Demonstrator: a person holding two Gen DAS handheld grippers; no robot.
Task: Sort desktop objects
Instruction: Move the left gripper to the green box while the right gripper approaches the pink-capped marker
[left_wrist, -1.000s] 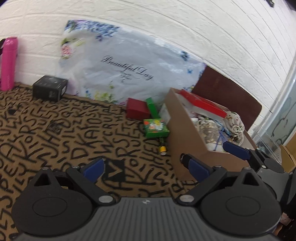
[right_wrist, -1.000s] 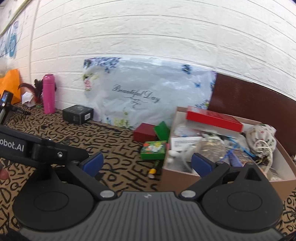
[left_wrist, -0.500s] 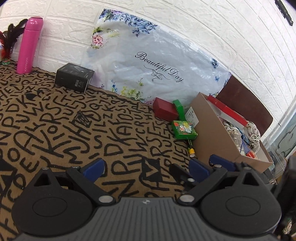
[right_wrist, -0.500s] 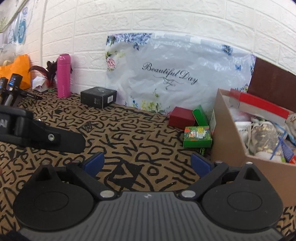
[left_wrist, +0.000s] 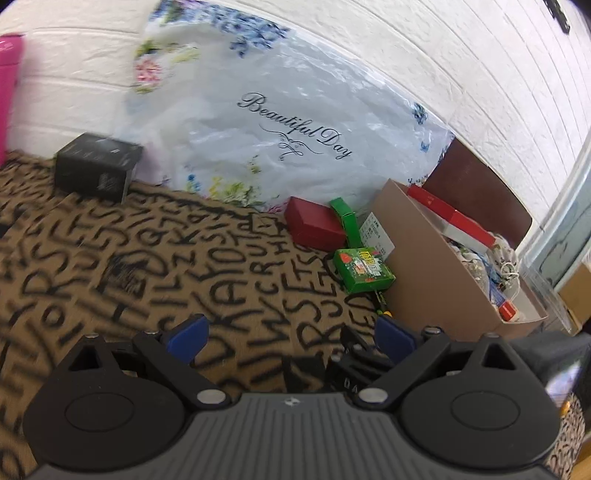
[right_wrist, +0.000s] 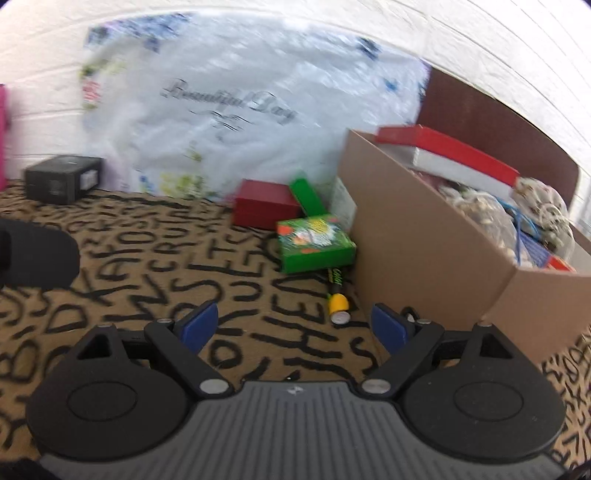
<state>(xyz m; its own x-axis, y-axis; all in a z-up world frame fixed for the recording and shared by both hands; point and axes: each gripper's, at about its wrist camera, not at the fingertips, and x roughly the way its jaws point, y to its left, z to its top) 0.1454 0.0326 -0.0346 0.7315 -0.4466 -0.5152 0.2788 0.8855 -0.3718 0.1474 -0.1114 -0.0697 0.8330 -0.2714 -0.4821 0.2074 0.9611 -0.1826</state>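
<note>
A green printed box (right_wrist: 314, 242) lies on the lettered cloth beside a cardboard box (right_wrist: 424, 236) full of items. A yellow-tipped battery (right_wrist: 337, 293) lies just in front of it. A dark red box (right_wrist: 264, 206) and a green carton (right_wrist: 308, 195) sit behind. My right gripper (right_wrist: 295, 328) is open and empty, just short of the battery. My left gripper (left_wrist: 291, 338) is open and empty, farther back, with the green box (left_wrist: 364, 269), red box (left_wrist: 314, 225) and cardboard box (left_wrist: 436, 269) ahead to the right.
A black box (left_wrist: 98, 171) and a pink bottle (left_wrist: 9, 88) stand at the back left by the white brick wall. A flowered plastic bag (left_wrist: 280, 129) leans on the wall. The left gripper's black body (right_wrist: 33, 254) shows at the right wrist view's left edge.
Both grippers have moved forward and right toward the green box and the cardboard box. Both views are blurred by motion. Both jaws stay open.
</note>
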